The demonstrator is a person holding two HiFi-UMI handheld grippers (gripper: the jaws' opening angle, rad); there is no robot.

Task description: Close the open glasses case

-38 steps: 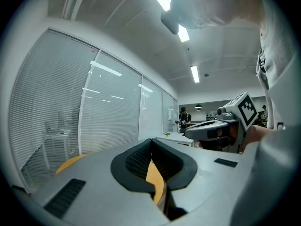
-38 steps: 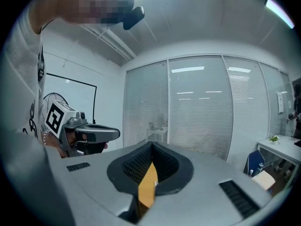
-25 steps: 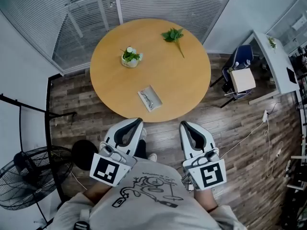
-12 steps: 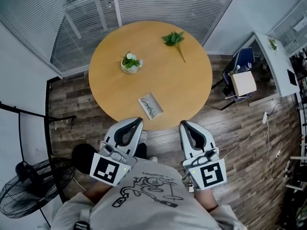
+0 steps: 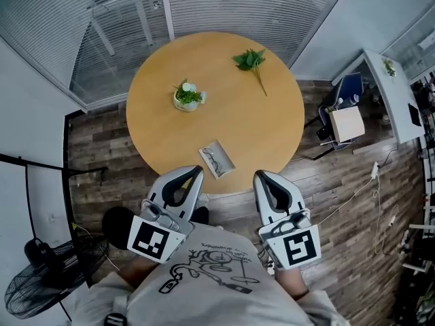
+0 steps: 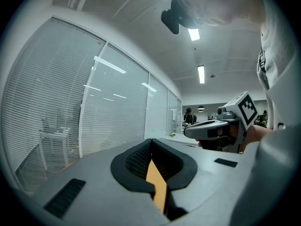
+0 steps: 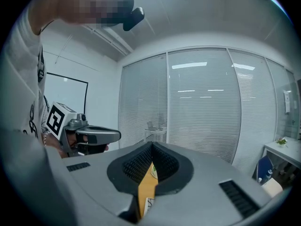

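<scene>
The open glasses case [image 5: 217, 160] lies near the front edge of the round wooden table [image 5: 272, 128], with a pair of glasses inside it. Both grippers are held low, close to the person's body and short of the table's edge. My left gripper [image 5: 193, 171] points at the table just left of the case, its jaws closed together and empty. My right gripper [image 5: 262, 176] is to the right of the case, also shut and empty. In each gripper view the jaw pads [image 6: 141, 157] [image 7: 141, 159] meet at the tip, and only a slit of tabletop shows between them.
A small potted plant [image 5: 187, 97] and a loose green sprig [image 5: 251, 62] lie farther back on the table. A floor fan [image 5: 41, 287] stands at the lower left. A chair with a box [image 5: 345, 122] and a white desk [image 5: 391, 80] are to the right. Glass walls with blinds stand behind.
The table and case have come closer to the grippers in the head view, as the person has stepped forward. Both grippers stay shut and held as before.
</scene>
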